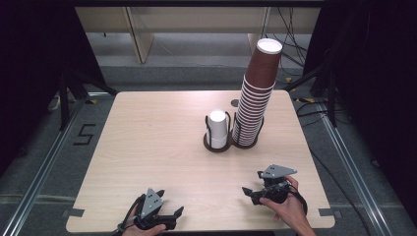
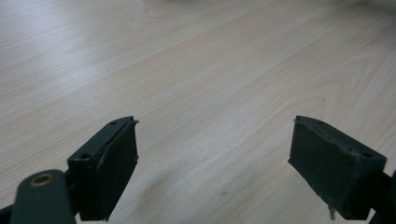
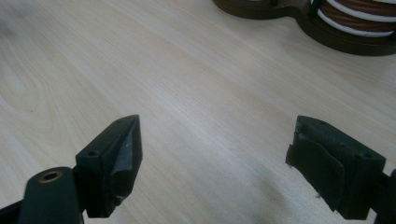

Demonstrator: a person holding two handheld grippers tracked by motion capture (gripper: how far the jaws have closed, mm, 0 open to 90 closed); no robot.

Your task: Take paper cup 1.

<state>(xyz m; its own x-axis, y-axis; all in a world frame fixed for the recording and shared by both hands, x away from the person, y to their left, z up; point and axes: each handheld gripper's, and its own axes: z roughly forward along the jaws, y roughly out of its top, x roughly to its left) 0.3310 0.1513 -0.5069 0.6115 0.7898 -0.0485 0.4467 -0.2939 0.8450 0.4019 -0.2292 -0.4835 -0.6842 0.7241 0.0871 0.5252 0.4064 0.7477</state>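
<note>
Jaws of both the left gripper (image 1: 174, 215) and the right gripper (image 1: 251, 191) are held wide and empty over the table (image 1: 147, 147); the brown cup stack (image 1: 255, 98) and white cup (image 1: 218, 129) are seen well beyond.

A pale wooden table (image 1: 147, 147) with rounded corners carries the things. Near its middle, slightly toward the far right, a dark double-ring cup holder (image 1: 219, 147) lies flat on the wood. Its left ring holds a short stack of white cups (image 1: 218, 128); its right ring holds a tall, leaning stack of brown paper cups (image 1: 255, 98), upside down.
</note>
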